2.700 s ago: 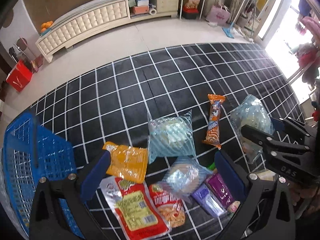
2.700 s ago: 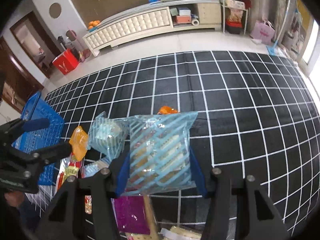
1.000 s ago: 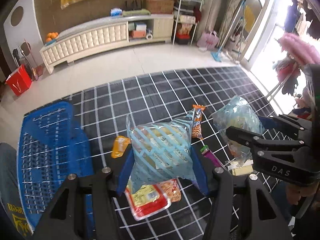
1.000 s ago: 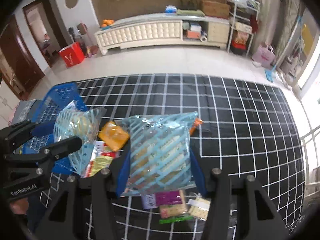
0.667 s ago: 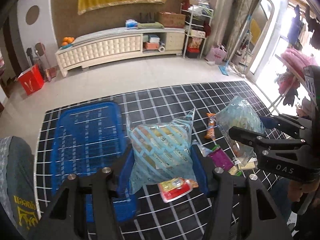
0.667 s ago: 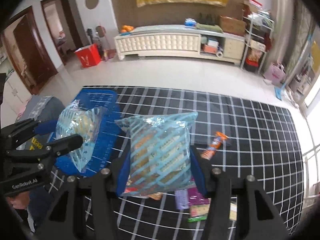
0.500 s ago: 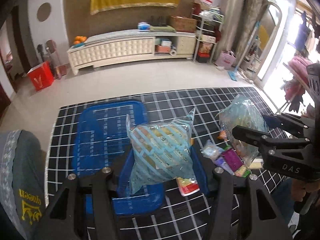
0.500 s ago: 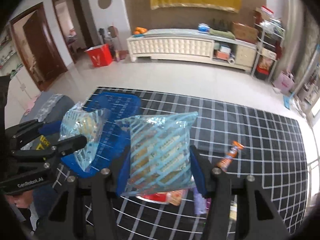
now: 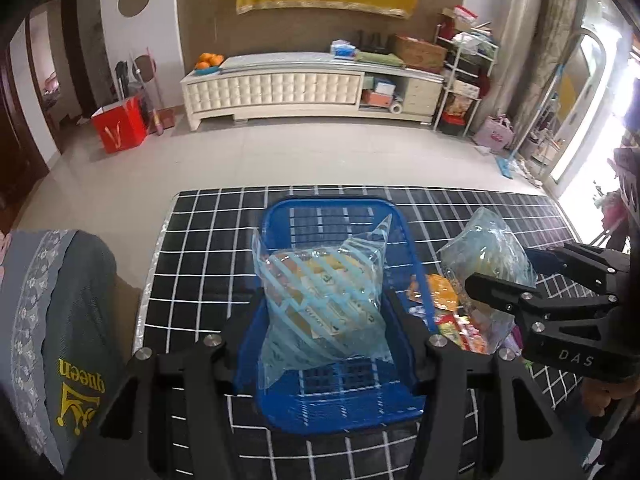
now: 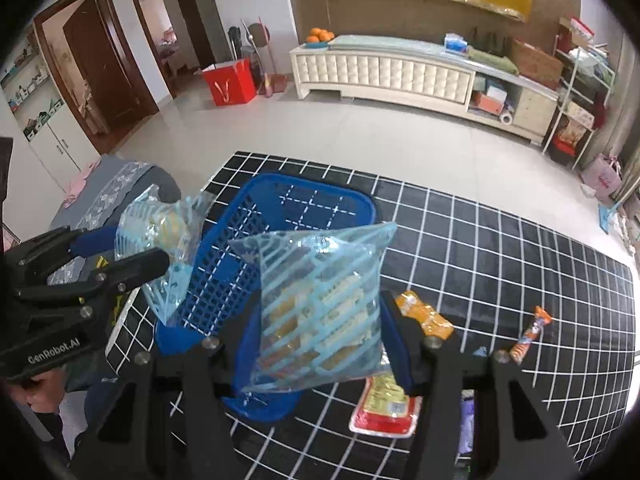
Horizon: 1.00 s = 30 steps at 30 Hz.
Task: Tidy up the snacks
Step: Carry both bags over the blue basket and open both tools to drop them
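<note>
Black matting with a white grid (image 9: 208, 240) is covering the floor in front of the long cream cabinet (image 9: 280, 88), and a blue basket (image 9: 332, 216) is sitting on it below your hands. You are holding your left tongs (image 9: 320, 320) raised above the basket, pointing forward and down, clenched on a blue-striped snack bag (image 9: 320, 292) that is hanging between the blue pads over the basket's open middle. You are holding your right tongs (image 10: 316, 320) at a similar height, just to the right of the basket, clenched on a second blue-striped snack bag (image 10: 320, 300); in the right wrist view that bag is overlapping the basket's (image 10: 280, 208) right rim. Both bags are off the matting and neither is inside the basket yet.

From the left wrist view your right tongs (image 9: 512, 276) are reaching in from the right edge, tilted toward the basket, with their bag (image 9: 484, 252) bunched in front. From the right wrist view your left tongs (image 10: 132, 252) are coming in from the left edge beside the basket's near wall. Loose snacks are lying on the matting to the right of the basket: an orange packet (image 10: 424, 316), a red-and-yellow packet (image 10: 386, 408) and an orange stick snack (image 10: 530, 334), well apart from the rest.
</note>
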Each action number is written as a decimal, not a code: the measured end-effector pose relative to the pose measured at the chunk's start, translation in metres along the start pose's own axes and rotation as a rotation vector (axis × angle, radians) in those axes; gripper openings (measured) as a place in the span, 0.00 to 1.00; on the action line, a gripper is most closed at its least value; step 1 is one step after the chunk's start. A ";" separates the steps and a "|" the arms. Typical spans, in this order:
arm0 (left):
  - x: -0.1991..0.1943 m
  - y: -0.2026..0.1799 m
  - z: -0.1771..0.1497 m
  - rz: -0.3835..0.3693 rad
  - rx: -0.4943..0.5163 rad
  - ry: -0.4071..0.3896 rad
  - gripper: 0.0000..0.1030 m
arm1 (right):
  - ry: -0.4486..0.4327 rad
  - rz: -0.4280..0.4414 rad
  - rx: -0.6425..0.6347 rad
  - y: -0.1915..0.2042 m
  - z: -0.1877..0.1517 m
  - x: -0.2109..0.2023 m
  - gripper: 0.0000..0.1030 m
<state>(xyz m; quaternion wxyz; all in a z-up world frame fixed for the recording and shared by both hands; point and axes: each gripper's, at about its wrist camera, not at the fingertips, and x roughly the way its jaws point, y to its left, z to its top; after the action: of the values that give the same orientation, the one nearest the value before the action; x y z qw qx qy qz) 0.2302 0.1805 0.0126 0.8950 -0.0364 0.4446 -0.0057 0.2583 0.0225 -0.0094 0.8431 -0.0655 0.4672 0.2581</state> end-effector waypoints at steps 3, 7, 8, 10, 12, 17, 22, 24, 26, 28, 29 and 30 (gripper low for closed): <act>0.015 0.009 0.009 0.008 -0.007 0.017 0.51 | 0.018 -0.008 0.010 0.002 0.010 0.011 0.58; 0.034 0.021 0.019 0.018 -0.013 0.037 0.51 | 0.039 -0.023 0.019 0.001 0.023 0.029 0.58; 0.039 0.023 0.021 0.016 -0.017 0.044 0.51 | 0.043 -0.024 0.019 0.002 0.026 0.033 0.58; 0.050 0.027 0.027 0.012 -0.023 0.058 0.51 | 0.058 -0.028 0.021 0.001 0.031 0.041 0.58; 0.058 0.025 0.032 0.011 -0.009 0.063 0.51 | 0.054 -0.029 0.022 0.000 0.034 0.045 0.58; 0.077 0.018 0.045 0.031 0.033 0.074 0.51 | 0.053 -0.082 0.000 -0.003 0.041 0.059 0.56; 0.100 0.017 0.055 0.021 0.030 0.092 0.51 | 0.077 -0.047 0.025 -0.008 0.048 0.067 0.56; 0.106 0.016 0.057 0.017 0.030 0.100 0.51 | 0.071 -0.063 0.019 -0.008 0.051 0.067 0.56; 0.111 0.015 0.058 0.018 0.036 0.107 0.52 | 0.078 -0.072 0.015 -0.008 0.055 0.070 0.56; 0.114 0.015 0.058 0.023 0.033 0.113 0.52 | 0.084 -0.079 0.005 -0.007 0.058 0.072 0.57; 0.116 0.016 0.058 0.024 0.026 0.115 0.53 | 0.086 -0.093 -0.007 -0.006 0.060 0.073 0.57; 0.117 0.018 0.059 0.026 0.019 0.120 0.54 | 0.085 -0.113 -0.027 -0.004 0.061 0.074 0.59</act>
<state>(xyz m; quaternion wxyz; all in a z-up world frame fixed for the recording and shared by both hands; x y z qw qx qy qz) 0.3474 0.1969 -0.0467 0.8671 -0.0218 0.4976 -0.0006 0.3379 0.0684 -0.0369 0.8349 -0.1140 0.4946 0.2130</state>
